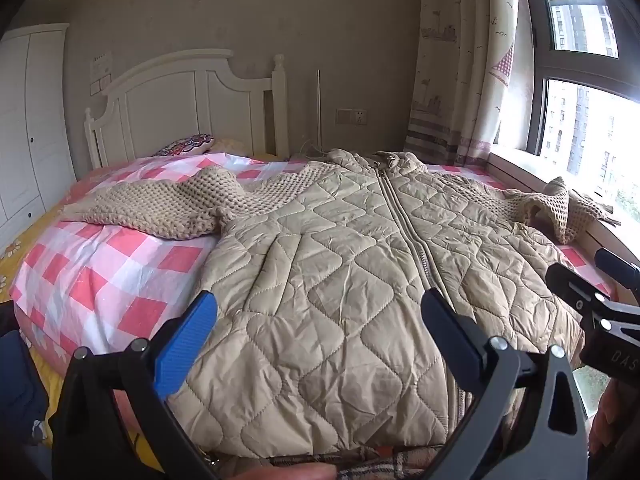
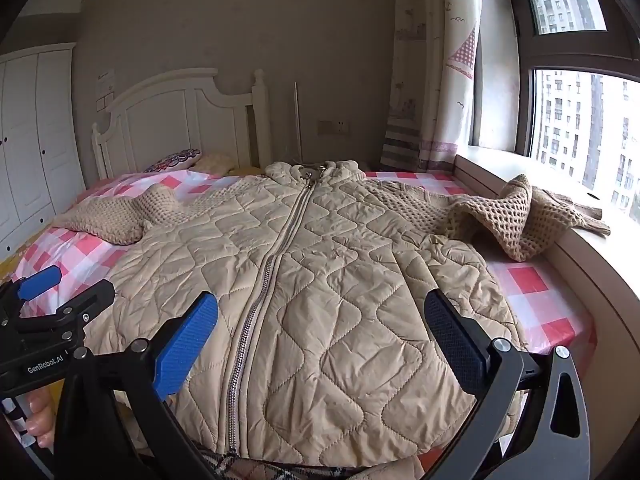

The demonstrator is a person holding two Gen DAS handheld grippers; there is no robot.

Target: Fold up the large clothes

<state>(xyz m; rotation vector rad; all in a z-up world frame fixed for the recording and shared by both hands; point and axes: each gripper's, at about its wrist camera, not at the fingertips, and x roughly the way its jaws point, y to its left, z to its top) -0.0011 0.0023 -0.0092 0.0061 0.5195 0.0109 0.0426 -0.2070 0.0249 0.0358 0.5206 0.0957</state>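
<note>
A beige quilted jacket [image 1: 340,264] [image 2: 320,280] with knitted sleeves lies flat, zipped and face up on the bed. Its left knit sleeve [image 1: 168,208] [image 2: 120,212] spreads over the checked cover; its right knit sleeve [image 1: 556,208] [image 2: 528,216] reaches onto the window ledge. My left gripper [image 1: 320,332] hovers open over the jacket's lower left half with nothing between its fingers. Over the lower right half my right gripper [image 2: 322,336] stands open and empty too. Each gripper shows at the edge of the other's view: the right gripper [image 1: 600,304], the left gripper [image 2: 48,304].
The bed has a pink and white checked cover [image 1: 100,272] [image 2: 532,292], a white headboard [image 1: 192,108] and a patterned pillow [image 1: 188,146]. A window ledge [image 2: 592,248] runs along the right, a white wardrobe [image 1: 28,120] on the left. Fingers [image 2: 40,420] hold a handle.
</note>
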